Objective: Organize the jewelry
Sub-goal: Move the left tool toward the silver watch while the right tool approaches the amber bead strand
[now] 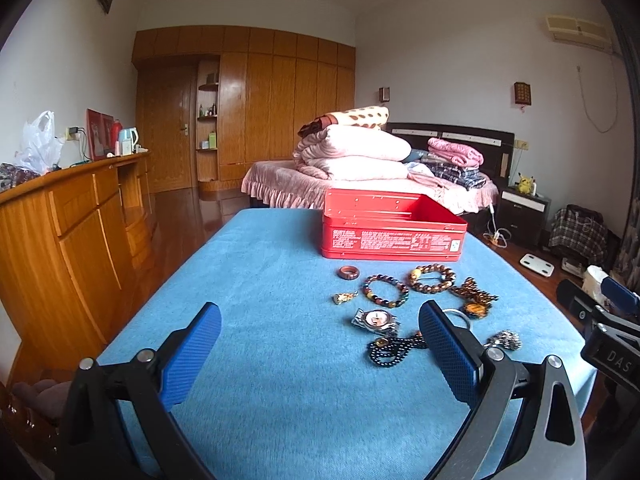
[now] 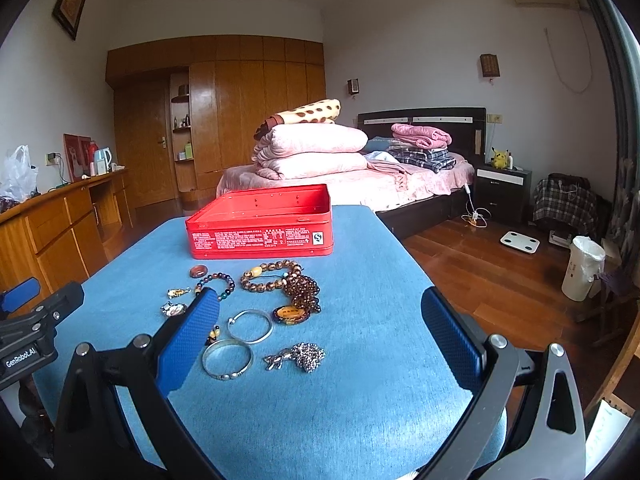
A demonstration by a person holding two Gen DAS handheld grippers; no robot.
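An open red tin box (image 1: 394,236) (image 2: 260,232) stands on the blue cloth table (image 1: 260,280) (image 2: 380,280). In front of it lie several jewelry pieces: a reddish ring (image 1: 348,272) (image 2: 199,270), bead bracelets (image 1: 385,291) (image 2: 272,276), a watch (image 1: 376,320), a gold pendant (image 1: 344,297), a black bead strand (image 1: 394,348), two silver bangles (image 2: 250,326) (image 2: 227,359) and a silver brooch (image 2: 298,357). My left gripper (image 1: 320,324) is open and empty, above the cloth, left of the pile. My right gripper (image 2: 320,312) is open and empty, above the bangles.
A wooden dresser (image 1: 68,224) runs along the left wall. A bed (image 2: 360,176) with folded quilts stands behind the table. A white bin (image 2: 582,268) and a scale (image 2: 520,243) are on the wooden floor to the right.
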